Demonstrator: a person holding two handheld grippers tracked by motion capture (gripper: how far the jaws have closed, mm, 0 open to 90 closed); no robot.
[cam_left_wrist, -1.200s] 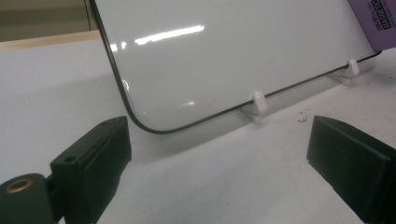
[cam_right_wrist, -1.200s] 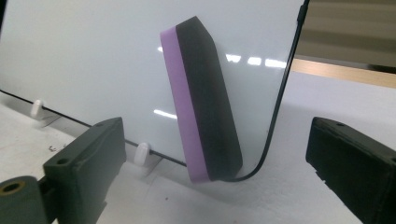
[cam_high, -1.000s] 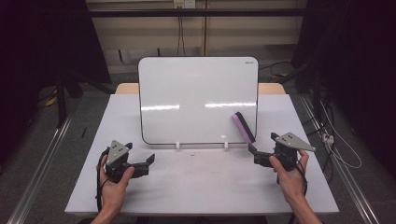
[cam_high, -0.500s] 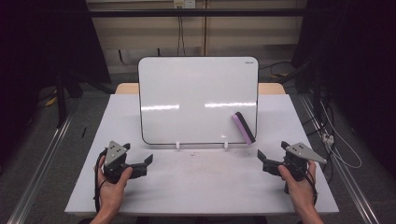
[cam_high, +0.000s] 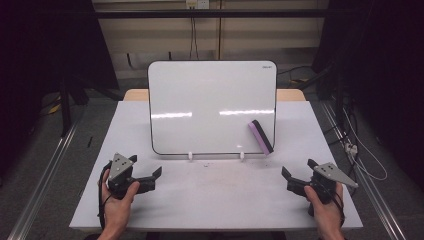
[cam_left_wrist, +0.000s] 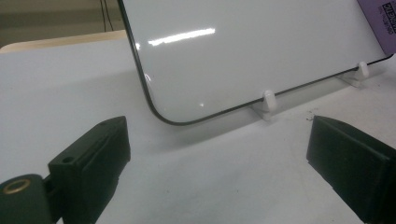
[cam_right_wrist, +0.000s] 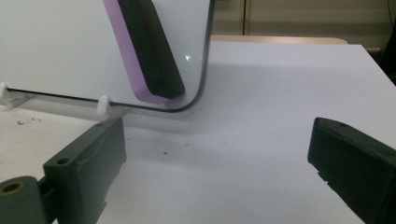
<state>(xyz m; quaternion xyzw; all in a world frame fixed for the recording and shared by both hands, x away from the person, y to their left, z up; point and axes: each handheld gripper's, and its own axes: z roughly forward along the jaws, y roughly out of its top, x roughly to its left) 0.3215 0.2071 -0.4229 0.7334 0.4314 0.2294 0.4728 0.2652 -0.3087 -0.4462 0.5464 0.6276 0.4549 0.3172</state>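
Dark room, curtains either side, beige wall panel and cables behind. White tabletop (cam_high: 215, 200) with metal rails on the floor to both sides. Whiteboard (cam_high: 210, 100) stands near upright on two small white clip feet (cam_high: 190, 156), toward the far half of the tabletop, blank, ceiling light glare across it. Eraser (cam_high: 261, 136), purple body with black felt, tilted, stuck on the board face at its lower right corner.

Left gripper (cam_high: 152, 175) held in the person's left hand (cam_high: 117, 205) near the front left of the tabletop, jaws spread wide, nothing between them. Right gripper (cam_high: 292, 177) in the right hand (cam_high: 325, 210) at front right, jaws also spread, empty. Both well apart from the whiteboard and eraser, grey three-cornered plates on top.

High view gives the whole layout and both hands. Left gripper view adds the board's rounded lower left corner (cam_left_wrist: 159, 112), black edge trim, clip feet close up, dark specks on the tabletop, and a sliver of the eraser at top right with black print on purple, cut off, not readable. Right gripper view shows the eraser (cam_right_wrist: 149, 51) close, its lower end just above the board's lower right corner, felt side facing out, plus small specks on the tabletop below.

Small logo at the board's top right corner (cam_high: 265, 65) in the high view, too small to read.
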